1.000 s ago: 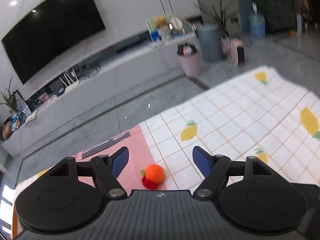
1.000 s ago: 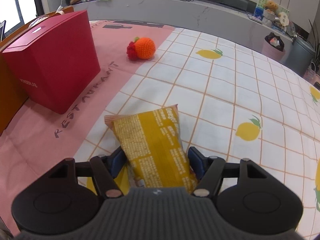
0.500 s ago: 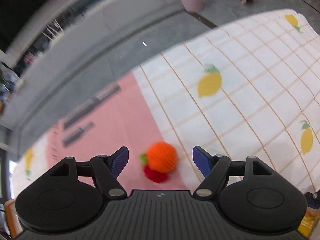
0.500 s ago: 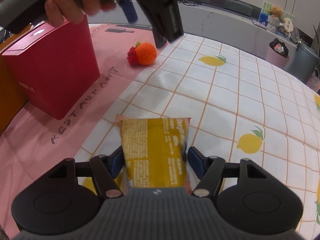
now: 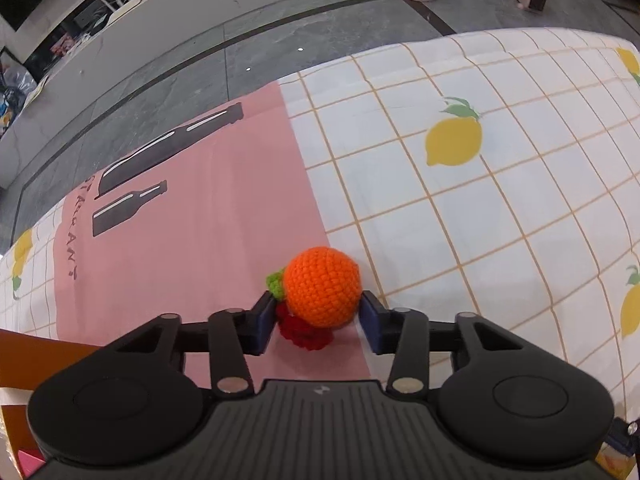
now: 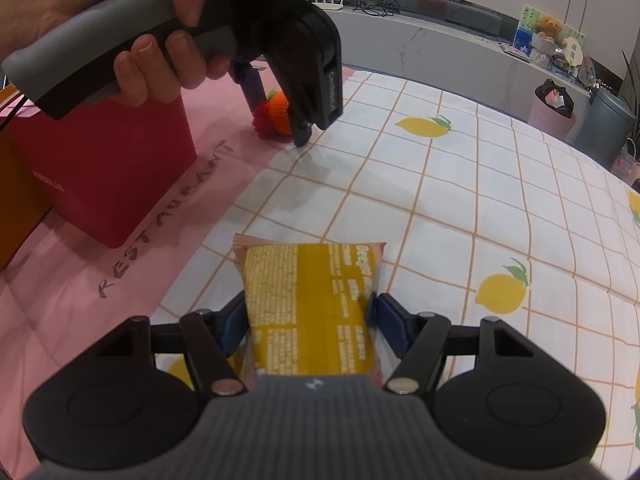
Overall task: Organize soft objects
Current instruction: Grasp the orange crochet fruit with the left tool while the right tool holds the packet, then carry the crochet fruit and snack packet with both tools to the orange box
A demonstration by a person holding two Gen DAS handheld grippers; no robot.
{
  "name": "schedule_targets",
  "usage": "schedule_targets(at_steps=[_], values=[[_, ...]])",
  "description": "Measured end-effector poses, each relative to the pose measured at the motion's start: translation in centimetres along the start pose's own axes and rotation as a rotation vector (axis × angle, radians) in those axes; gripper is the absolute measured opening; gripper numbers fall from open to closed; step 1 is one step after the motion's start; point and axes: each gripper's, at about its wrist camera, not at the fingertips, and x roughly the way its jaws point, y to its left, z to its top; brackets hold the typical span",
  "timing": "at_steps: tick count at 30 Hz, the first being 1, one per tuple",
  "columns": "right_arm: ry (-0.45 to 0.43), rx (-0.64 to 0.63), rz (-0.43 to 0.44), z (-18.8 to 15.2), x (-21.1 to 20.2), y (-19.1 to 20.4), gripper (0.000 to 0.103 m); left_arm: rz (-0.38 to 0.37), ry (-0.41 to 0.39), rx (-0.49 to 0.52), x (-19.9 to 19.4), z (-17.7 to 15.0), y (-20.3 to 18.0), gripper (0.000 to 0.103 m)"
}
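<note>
An orange crocheted ball (image 5: 322,286) with a green leaf and a red crocheted piece under it lies on the pink cloth strip. My left gripper (image 5: 317,322) has closed its blue pads against both sides of the ball. In the right wrist view the ball (image 6: 278,114) sits between the left gripper's fingers (image 6: 302,132), which touch the table. My right gripper (image 6: 308,320) is shut on a yellow snack packet (image 6: 310,304) and holds it just above the checked tablecloth.
A red box (image 6: 100,172) stands on the pink strip left of the packet, with an orange box (image 6: 16,196) behind it. The table's far edge (image 5: 360,54) drops to a grey floor. A lemon-print checked cloth (image 6: 480,208) covers the right side.
My left gripper has come down over the orange ball and its jaws have narrowed onto it. My right gripper has kept the packet, turning it straighter.
</note>
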Motion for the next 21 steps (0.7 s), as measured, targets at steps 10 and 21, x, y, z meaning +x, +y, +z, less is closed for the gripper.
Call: schedule_targets(at_steps=[10,21], values=[[-0.007,0.000,-0.001,-0.1,-0.1,0.1,0.067,-0.177,-0.040,-0.064,-2.3,-1.4,0.8,0.048],[0.031,0.039,-0.026,0.5,-0.6,0.3,0.058,-0.292,-0.219,0.013,-9.8,-6.8,1.5,0.048]])
